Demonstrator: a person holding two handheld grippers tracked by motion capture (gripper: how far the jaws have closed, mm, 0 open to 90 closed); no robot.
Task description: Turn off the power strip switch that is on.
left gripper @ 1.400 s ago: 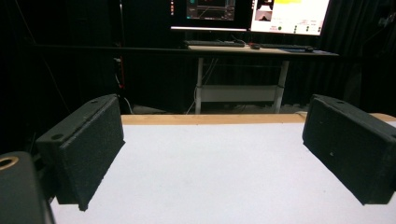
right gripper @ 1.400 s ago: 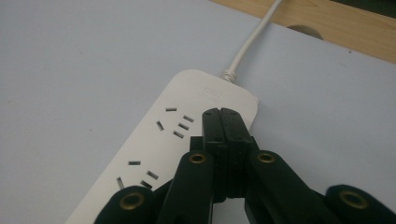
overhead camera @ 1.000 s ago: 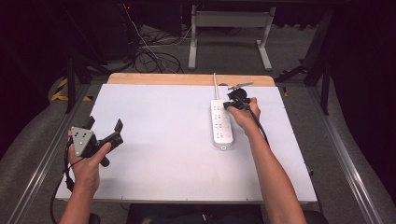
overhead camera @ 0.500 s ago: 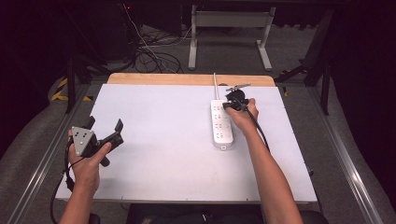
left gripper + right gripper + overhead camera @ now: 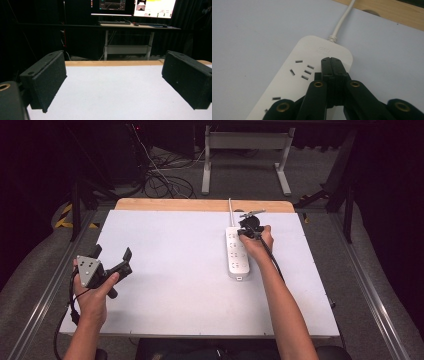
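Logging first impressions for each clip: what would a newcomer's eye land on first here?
The white power strip, lying lengthwise on the pale table right of centre with its cord running toward the far wooden edge. The right tongs are shut, their tips over the strip's cord end. At the table's near left, the left tongs are held wide open with nothing between them.

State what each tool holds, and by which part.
Nothing. The right tool is shut empty over the power strip; the left tool is open and empty.
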